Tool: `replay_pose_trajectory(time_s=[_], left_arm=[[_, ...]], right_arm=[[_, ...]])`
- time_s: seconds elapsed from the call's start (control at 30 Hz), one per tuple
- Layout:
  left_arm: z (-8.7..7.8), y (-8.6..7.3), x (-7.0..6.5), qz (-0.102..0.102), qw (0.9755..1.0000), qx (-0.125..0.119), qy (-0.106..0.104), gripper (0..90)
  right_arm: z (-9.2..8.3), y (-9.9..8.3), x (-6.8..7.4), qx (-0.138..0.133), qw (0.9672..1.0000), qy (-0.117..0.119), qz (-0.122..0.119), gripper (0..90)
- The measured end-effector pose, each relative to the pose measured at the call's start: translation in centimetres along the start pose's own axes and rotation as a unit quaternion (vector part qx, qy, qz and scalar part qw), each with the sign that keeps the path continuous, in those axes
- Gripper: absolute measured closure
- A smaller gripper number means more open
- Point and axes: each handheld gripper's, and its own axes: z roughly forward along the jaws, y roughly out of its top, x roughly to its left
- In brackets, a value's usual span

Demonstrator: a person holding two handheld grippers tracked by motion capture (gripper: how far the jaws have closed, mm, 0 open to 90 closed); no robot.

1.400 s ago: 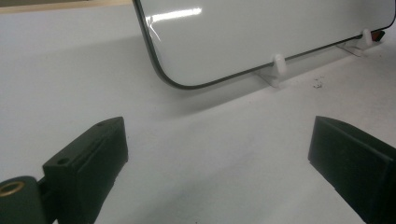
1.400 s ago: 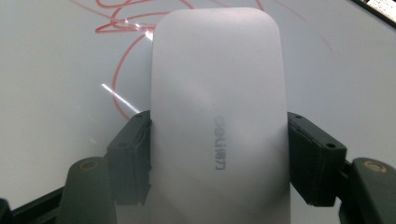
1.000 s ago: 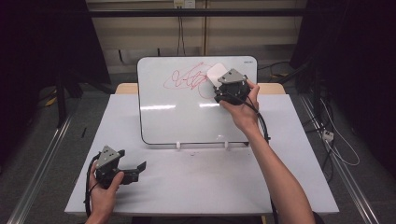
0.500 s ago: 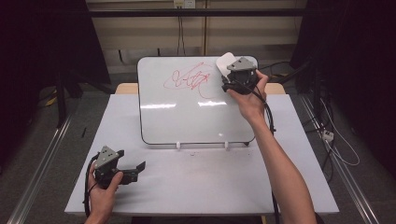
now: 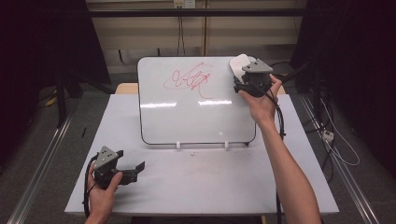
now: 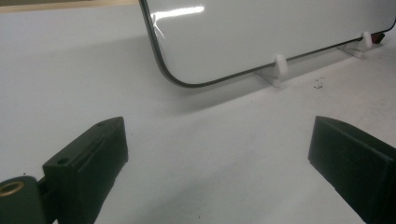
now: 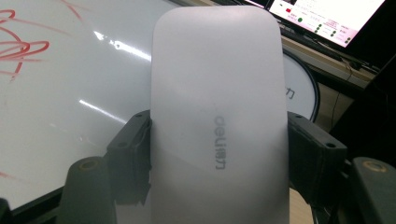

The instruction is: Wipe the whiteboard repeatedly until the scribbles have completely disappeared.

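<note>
**Eraser carried to the board's upper right corner; red scribble not yet wiped**

Since the earlier frame the right gripper (image 5: 246, 77) has moved from over the right part of the whiteboard (image 5: 196, 116) up toward its top right corner, taking the white eraser (image 5: 239, 65) with it. The left gripper (image 5: 122, 164) has not shifted.

Nearest the person, the left gripper rests on the table (image 5: 201, 186) at the front left, well apart from the board. Its fingers (image 6: 88, 156) stand wide open with nothing between them.

Beyond it the whiteboard leans tilted on two small white feet (image 6: 279, 63). The red scribble (image 5: 189, 79) sits in the upper middle of the board, left of the eraser.

Farthest, the right gripper's fingers (image 7: 133, 149) are closed on both long sides of the eraser (image 7: 217, 116), which stands up between them at the board's corner, clear of the marks.

Judgement: the step in hand is wiping off the scribble. To do it well, bring the eraser back left over the marks, set its face flat to the tilted surface, and press lightly so the board does not slide on its feet; overlapping strokes should cover every loop.

Count: two grippers, one whiteboard, one eraser, one scribble, two feet.
</note>
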Motion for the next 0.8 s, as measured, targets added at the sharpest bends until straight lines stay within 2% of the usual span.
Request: replay_pose_trajectory(time_s=[0.33, 0.43, 0.63, 0.8], left_arm=[[0.1, 0.1, -0.2, 0.004, 1.0, 0.0, 0.0, 4.8], [0.2, 0.2, -0.3, 0.005, 1.0, 0.0, -0.001, 4.8], [0.4, 0.2, -0.2, 0.005, 1.0, 0.001, -0.002, 4.8], [0.4, 0.2, -0.3, 0.004, 1.0, 0.0, -0.003, 4.8]], right_arm=[[-0.6, -1.9, 1.5, 0.007, 0.9999, 0.009, -0.003, 31.4], [-0.7, -1.9, 2.1, 0.011, 0.9998, 0.009, -0.011, 31.4], [-0.6, -1.8, 2.3, 0.016, 0.9998, 0.01, -0.009, 31.4], [-0.5, -1.6, 3.4, 0.014, 0.9996, 0.016, -0.021, 31.4]])
